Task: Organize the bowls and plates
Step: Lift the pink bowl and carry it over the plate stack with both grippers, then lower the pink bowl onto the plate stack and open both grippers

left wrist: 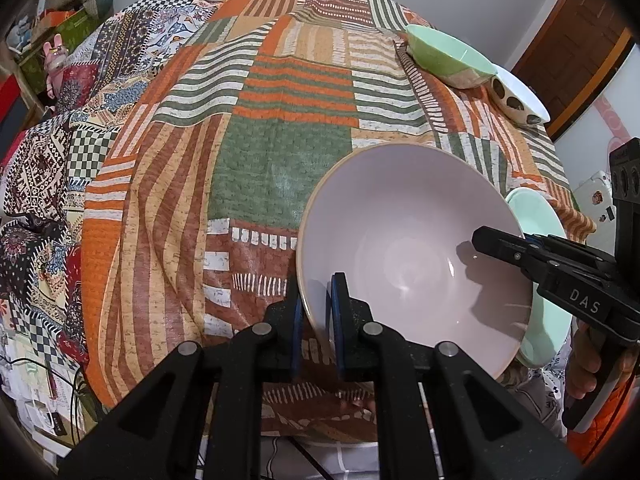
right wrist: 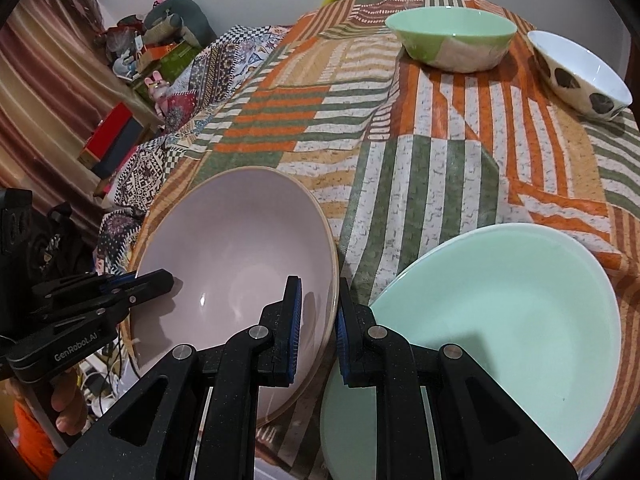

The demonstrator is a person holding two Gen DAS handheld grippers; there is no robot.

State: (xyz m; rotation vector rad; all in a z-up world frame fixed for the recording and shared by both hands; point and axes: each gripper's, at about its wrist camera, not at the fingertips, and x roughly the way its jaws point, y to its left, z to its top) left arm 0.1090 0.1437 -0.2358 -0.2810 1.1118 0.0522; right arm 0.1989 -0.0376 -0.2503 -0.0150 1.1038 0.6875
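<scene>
A large pale pink bowl (left wrist: 408,248) (right wrist: 236,256) sits tilted near the table's front edge. My left gripper (left wrist: 316,312) is shut on its left rim, one finger inside and one outside; it also shows in the right wrist view (right wrist: 136,280). My right gripper (right wrist: 318,312) is shut on the pink bowl's right rim; it also shows in the left wrist view (left wrist: 500,246). A pale mint plate (right wrist: 500,320) (left wrist: 540,220) lies just right of the pink bowl, partly under it. A green bowl (left wrist: 452,56) (right wrist: 452,36) and a white spotted bowl (left wrist: 520,100) (right wrist: 580,76) stand at the far right.
The table wears a striped orange, green and white patchwork cloth (left wrist: 280,128) (right wrist: 440,168). A patterned quilt (left wrist: 60,152) hangs off to the left, with cluttered shelves and boxes (right wrist: 160,52) beyond. Cables (left wrist: 72,396) lie below the front edge.
</scene>
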